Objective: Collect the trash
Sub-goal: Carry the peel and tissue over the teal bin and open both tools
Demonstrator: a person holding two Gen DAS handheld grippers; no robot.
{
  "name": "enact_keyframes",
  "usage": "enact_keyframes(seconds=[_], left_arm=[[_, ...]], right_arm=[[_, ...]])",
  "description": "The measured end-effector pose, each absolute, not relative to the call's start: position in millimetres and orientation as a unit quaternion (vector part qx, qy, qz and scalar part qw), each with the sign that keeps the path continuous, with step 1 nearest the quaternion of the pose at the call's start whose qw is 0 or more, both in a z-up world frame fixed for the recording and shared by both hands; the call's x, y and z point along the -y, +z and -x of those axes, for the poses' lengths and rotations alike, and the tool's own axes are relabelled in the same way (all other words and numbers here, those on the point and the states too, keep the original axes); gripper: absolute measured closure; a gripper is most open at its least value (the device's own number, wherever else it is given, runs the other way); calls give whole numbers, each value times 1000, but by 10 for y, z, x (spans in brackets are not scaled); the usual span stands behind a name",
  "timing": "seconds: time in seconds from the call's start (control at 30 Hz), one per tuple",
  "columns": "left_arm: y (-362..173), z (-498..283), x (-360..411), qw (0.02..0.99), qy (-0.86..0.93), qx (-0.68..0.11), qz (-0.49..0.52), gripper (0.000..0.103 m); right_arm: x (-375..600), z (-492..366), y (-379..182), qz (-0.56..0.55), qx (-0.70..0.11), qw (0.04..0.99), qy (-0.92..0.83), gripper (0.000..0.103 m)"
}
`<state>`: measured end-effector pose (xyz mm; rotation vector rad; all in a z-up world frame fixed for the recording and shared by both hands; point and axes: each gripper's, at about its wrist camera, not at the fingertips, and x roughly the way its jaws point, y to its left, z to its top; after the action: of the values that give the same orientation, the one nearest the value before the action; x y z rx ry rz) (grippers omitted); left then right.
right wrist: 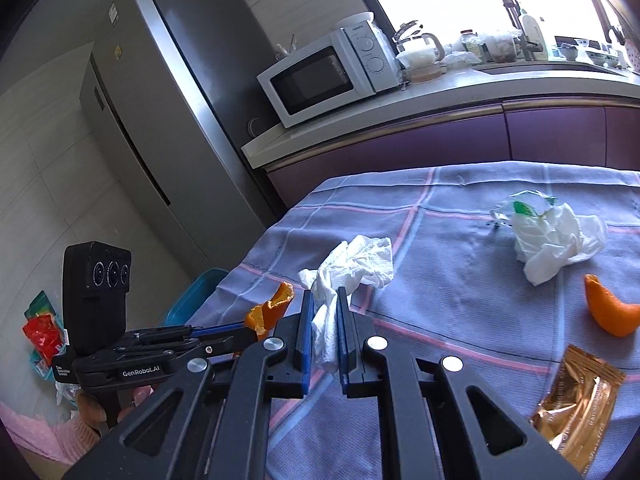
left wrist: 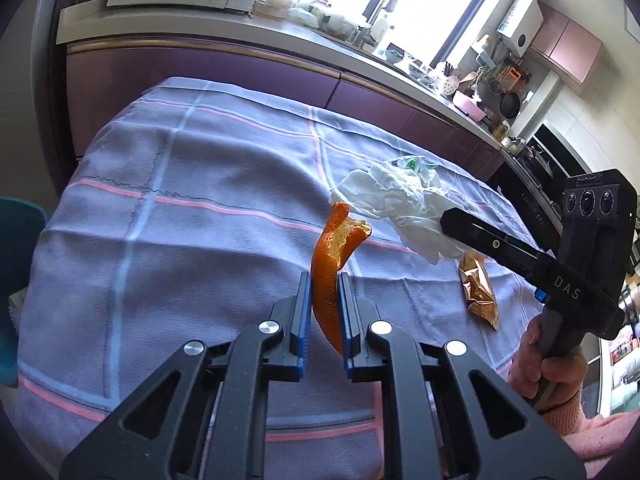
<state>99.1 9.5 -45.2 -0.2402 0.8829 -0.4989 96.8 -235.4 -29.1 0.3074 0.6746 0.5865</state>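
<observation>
The left gripper (left wrist: 325,292) is clamped on a strip of orange peel (left wrist: 332,264), lifted above the checked tablecloth (left wrist: 160,208). The right gripper (right wrist: 325,312) pinches a crumpled white tissue (right wrist: 352,264). On the cloth lie a gold wrapper (right wrist: 576,400), a 2nd peel piece (right wrist: 608,312) and, farther off, another tissue wad (right wrist: 556,240). A microwave (right wrist: 328,76) stands on the counter beyond.

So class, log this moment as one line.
left gripper: shut on orange peel | right gripper: shut on tissue | on table: wrapper, second peel, second tissue
</observation>
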Motion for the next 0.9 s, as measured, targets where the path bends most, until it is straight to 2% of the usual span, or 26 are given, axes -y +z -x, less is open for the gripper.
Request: enact_keyframes(seconds=[0.9], left_arm=[[-324, -576, -1765, 907, -63, -379, 174, 90]], right_arm=[[903, -1347, -195, -90, -350, 829, 428, 94]])
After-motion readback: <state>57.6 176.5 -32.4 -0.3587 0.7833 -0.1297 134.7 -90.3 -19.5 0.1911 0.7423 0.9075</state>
